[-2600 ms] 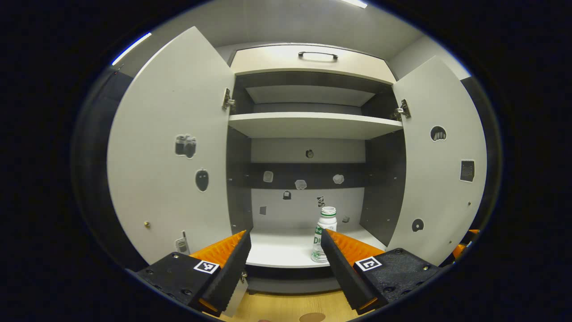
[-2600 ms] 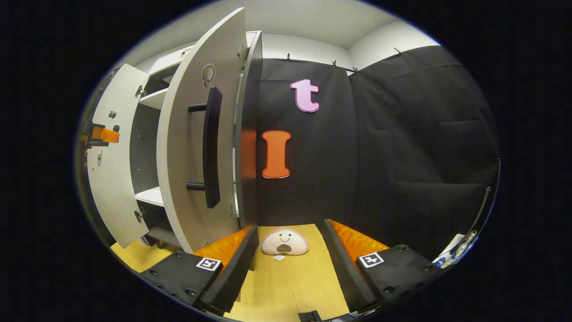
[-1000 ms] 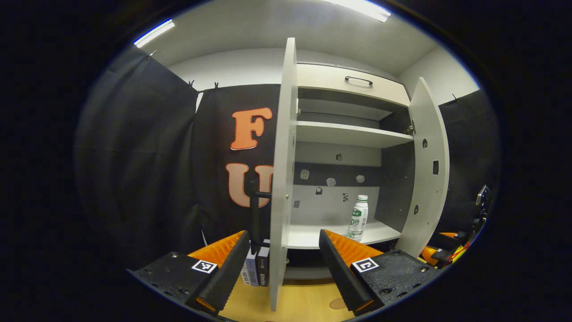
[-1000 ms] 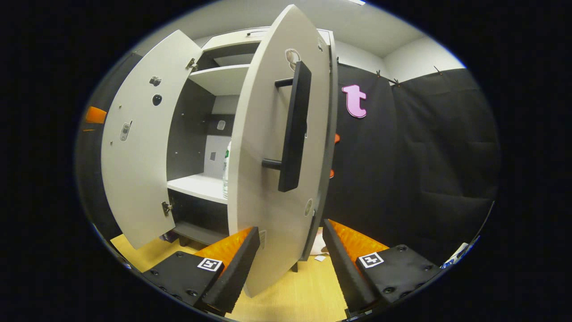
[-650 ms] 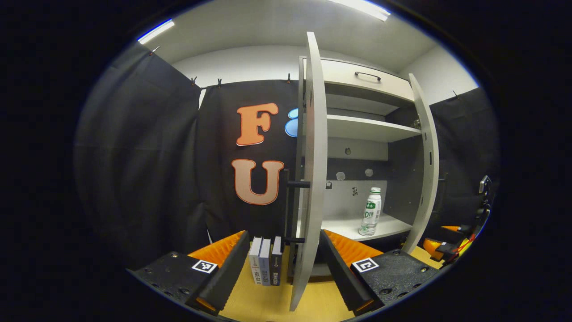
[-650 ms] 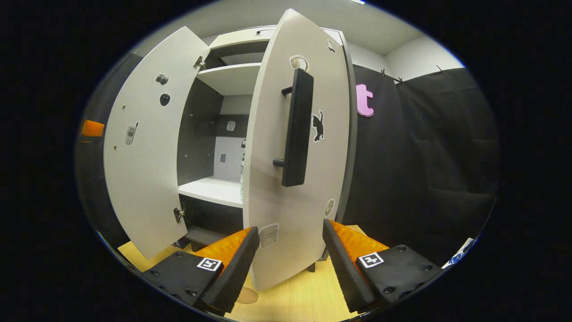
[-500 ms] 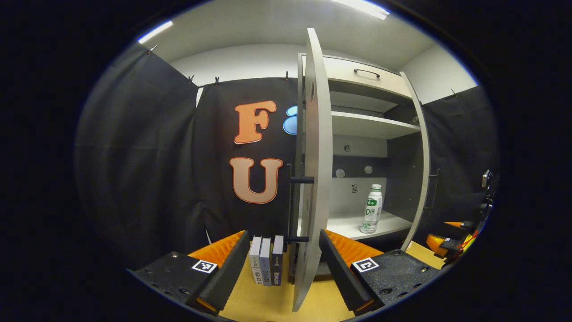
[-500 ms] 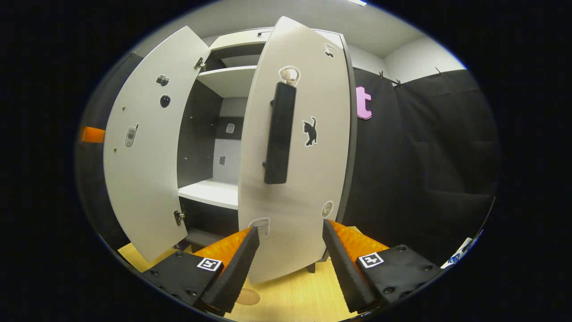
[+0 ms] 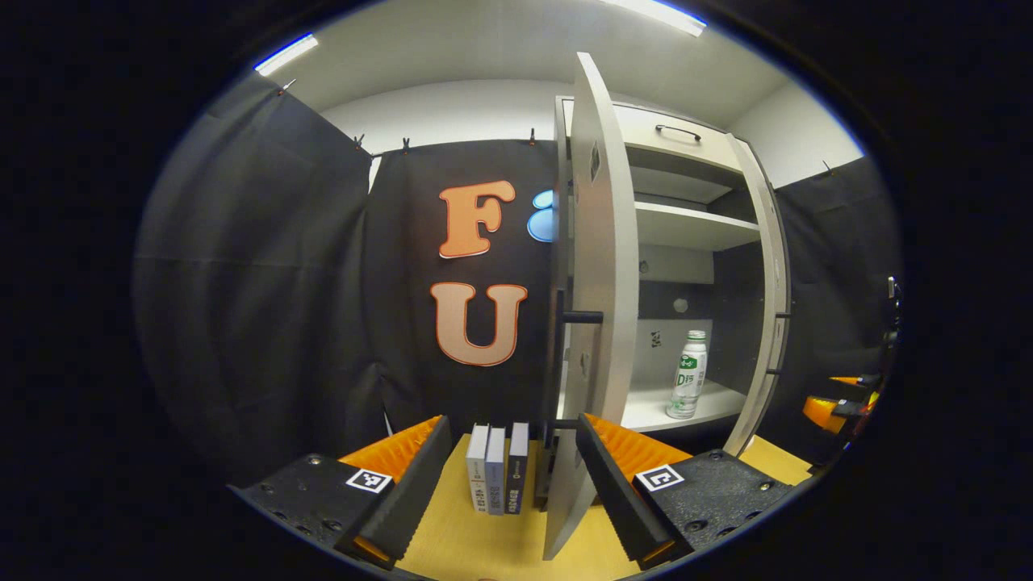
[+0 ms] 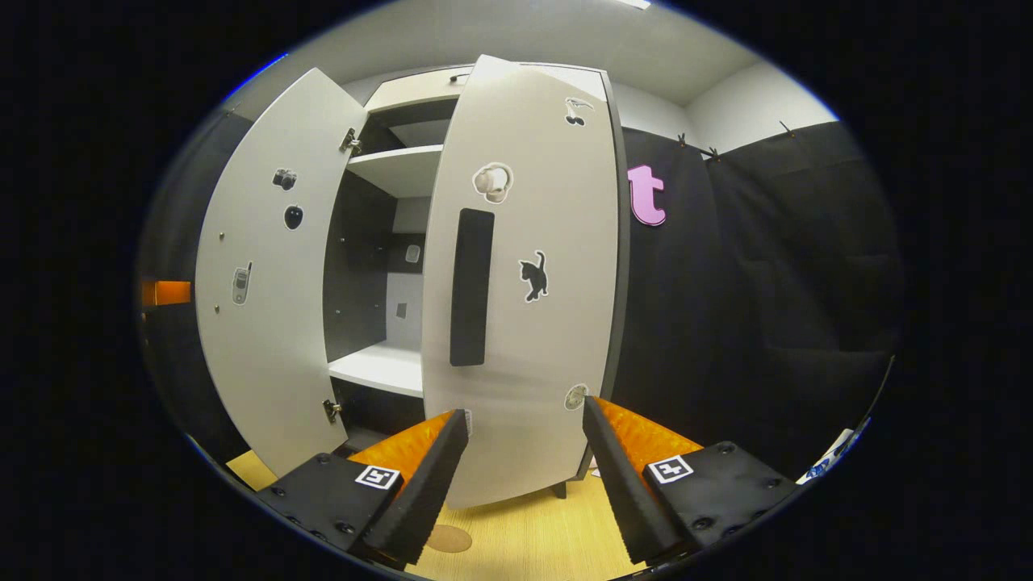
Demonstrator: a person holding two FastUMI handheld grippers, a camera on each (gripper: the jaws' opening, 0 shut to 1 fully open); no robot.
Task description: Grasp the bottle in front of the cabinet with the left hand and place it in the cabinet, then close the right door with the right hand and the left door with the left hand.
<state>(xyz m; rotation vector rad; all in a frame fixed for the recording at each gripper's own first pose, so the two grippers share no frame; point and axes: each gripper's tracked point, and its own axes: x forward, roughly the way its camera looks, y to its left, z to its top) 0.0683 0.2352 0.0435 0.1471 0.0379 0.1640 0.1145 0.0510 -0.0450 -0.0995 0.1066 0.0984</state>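
In the left gripper view, the left gripper (image 9: 512,460) is spread wide, holding nothing, with 3 books (image 9: 496,478) standing on the floor between its fingers. Just right, the left door (image 9: 597,323) stands open edge-on. The bottle (image 9: 688,386) stands upright on the cabinet's lower shelf (image 9: 646,410). In the right gripper view, the right gripper (image 10: 523,464) gapes empty before the part-closed right door (image 10: 524,323).

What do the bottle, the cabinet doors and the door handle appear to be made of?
bottle: looks like clear plastic, glossy, see-through at the base, with a white screw cap and printed label.
right door and left door: probably laminated board, matte pale grey, flat, with stickers on them.
handle: matte black bar; plastic or painted metal, cannot tell.
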